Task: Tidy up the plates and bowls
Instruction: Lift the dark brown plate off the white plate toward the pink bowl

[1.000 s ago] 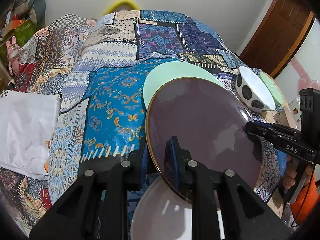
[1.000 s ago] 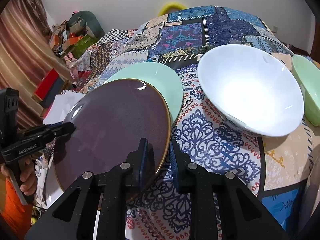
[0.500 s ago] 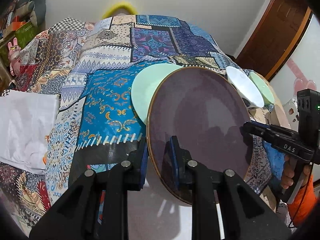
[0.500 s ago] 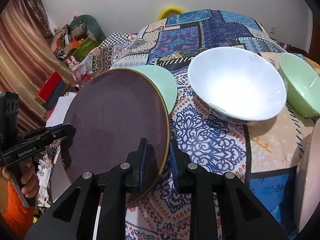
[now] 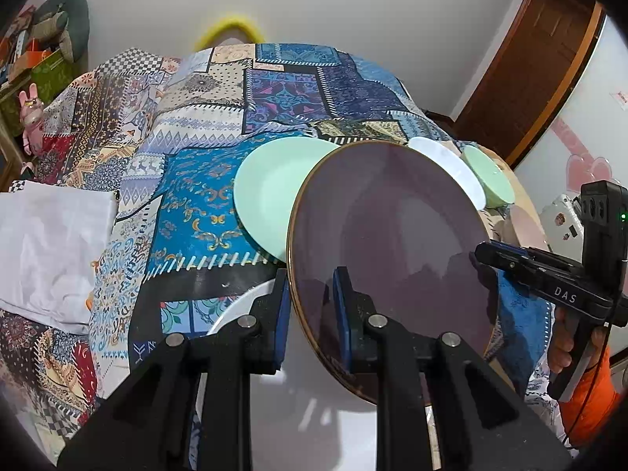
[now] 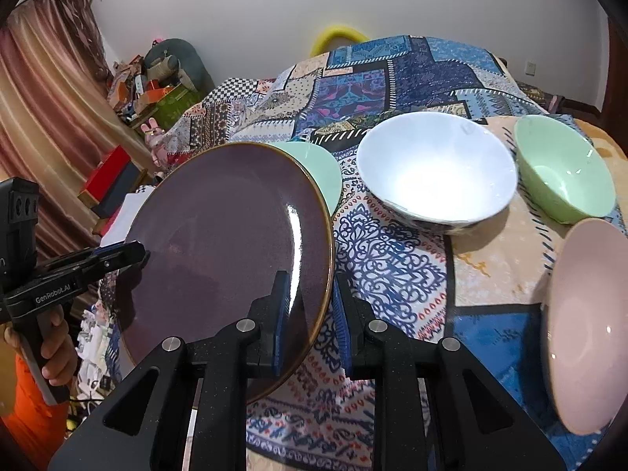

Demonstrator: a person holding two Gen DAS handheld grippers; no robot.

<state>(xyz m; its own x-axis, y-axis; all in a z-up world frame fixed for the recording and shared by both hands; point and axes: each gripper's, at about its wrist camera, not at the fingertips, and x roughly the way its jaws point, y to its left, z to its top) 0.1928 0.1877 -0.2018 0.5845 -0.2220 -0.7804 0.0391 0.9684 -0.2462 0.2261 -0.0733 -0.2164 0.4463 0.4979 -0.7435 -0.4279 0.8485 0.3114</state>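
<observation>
While you hold it from both sides: the purple plate (image 5: 392, 243) hangs tilted above the table (image 6: 392, 259), clear of the patterned cloth.
Left gripper (image 5: 310, 314): your fingers (image 5: 342, 314) are clamped on the plate's near rim, one blue pad on its face and one behind it.
Right gripper (image 6: 308, 310): your fingers (image 6: 282, 314) pinch the opposite rim the same way, nearly closed with only the plate's edge between the pads.
Your hands: the left hand (image 6: 51, 341) shows at the left edge of the right wrist view, wrapped round its handle; the right hand (image 5: 565, 345) shows at the right edge of the left wrist view, with an orange sleeve below each.
White plate (image 5: 251, 306): it lies on the cloth directly under your left gripper, partly hidden by the fingers.
Pink bowl (image 6: 585, 325): it sits near your right gripper, at the right edge.
Mint green plate (image 5: 271, 192): it lies flat just beyond the purple plate, whose rim overlaps it in both views.
White bowl (image 6: 435, 168): it stands upright further back, right of the green plate.
Green bowl (image 6: 561, 168): it stands just beside the white bowl, on its right.
White cloth (image 5: 51, 243): it lies folded at the left.
</observation>
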